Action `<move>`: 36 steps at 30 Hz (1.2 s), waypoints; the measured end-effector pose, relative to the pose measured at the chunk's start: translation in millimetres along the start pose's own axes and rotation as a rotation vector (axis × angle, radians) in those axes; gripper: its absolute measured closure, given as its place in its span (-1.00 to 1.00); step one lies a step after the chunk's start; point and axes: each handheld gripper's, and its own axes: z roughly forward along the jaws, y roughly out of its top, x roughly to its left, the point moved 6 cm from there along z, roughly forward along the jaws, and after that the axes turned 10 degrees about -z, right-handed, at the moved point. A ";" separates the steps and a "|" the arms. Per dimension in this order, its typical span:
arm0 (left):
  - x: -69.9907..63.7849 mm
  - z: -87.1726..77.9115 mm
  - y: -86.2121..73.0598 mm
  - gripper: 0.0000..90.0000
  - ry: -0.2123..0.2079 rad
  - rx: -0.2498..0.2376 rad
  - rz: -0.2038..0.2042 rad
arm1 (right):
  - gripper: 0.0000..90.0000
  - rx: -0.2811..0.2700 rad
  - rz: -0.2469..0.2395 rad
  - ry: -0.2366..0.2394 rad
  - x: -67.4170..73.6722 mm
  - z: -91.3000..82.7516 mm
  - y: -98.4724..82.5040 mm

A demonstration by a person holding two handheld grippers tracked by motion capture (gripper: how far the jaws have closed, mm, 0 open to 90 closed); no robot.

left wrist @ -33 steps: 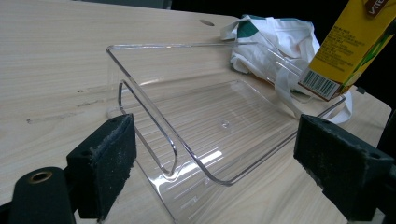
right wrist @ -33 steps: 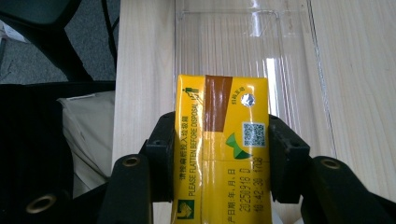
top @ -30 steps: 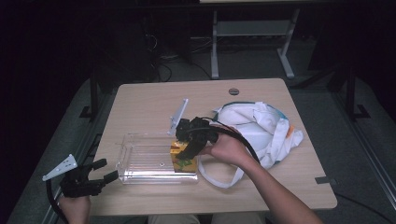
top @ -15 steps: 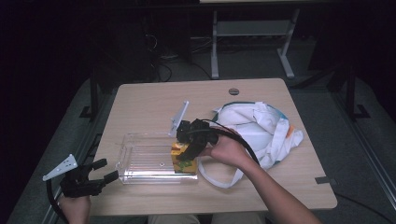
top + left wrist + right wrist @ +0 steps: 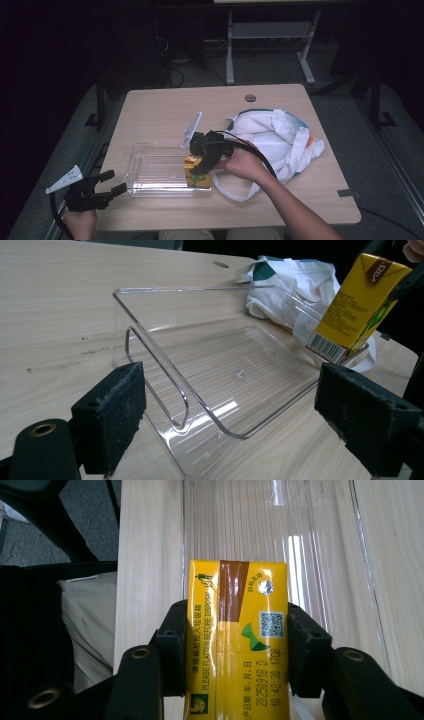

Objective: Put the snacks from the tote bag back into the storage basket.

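Drink carton (image 5: 237, 640) clamped in right gripper (image 5: 204, 161), at the right end of the clear tray (image 5: 150, 172).
Carton tilted; its base is hidden, so contact with the tray is unclear. Tray near the table's (image 5: 165, 107) front edge; white bag (image 5: 280, 137) just right. Left gripper (image 5: 102, 190) off the front-left corner, jaws wide, empty.

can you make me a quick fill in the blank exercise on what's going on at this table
1. The right gripper is shut on a ____ drink carton.
2. The carton is held over the right end of a clear plastic ____, whose near rim faces the left gripper.
3. The left gripper's jaws stand ____, with nothing between them.
4. A white cloth ____ with a loop handle lies right of the tray.

Missing words: yellow; tray; open; bag
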 end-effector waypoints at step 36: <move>0.0 0.3 -0.3 -0.72 0.001 0.006 0.003 | 0.15 0.025 -0.001 0.038 2.0 34.1 -16.5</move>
